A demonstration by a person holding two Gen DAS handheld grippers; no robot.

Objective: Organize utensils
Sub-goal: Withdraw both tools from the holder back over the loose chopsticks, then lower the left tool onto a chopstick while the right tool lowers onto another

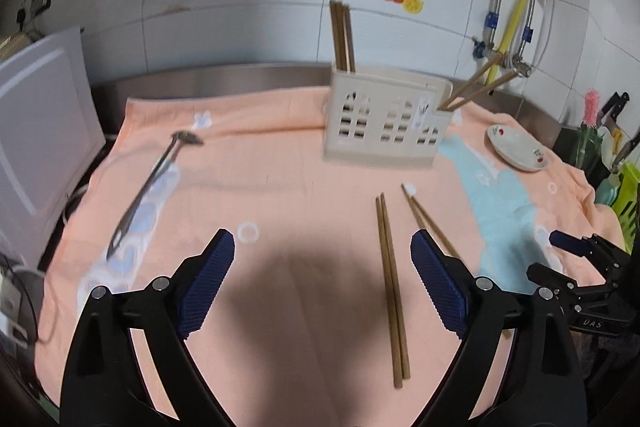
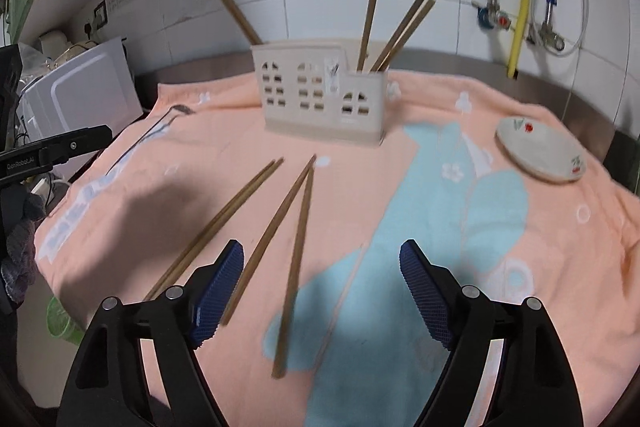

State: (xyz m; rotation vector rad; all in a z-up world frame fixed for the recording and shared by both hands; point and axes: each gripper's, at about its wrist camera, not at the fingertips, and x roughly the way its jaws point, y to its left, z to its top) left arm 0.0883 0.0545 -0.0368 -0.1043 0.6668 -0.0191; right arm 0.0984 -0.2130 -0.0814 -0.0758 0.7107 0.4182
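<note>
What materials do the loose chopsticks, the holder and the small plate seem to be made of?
Loose chopsticks: probably wood or bamboo, matte brown.
Holder: likely plastic, cream, with moulded window cut-outs.
Small plate: seemingly glazed ceramic, glossy white, with painted red cherries.

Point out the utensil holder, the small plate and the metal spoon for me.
utensil holder (image 1: 384,123): left wrist view, front wall.
small plate (image 2: 538,149): right wrist view, inner bowl.
metal spoon (image 1: 150,183): left wrist view, mid-handle.

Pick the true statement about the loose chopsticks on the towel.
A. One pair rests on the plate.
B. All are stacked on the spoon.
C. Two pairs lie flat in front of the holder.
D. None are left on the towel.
C: two pairs of chopsticks lie flat on the towel in front of the holder, clear of the plate and spoon.
</note>
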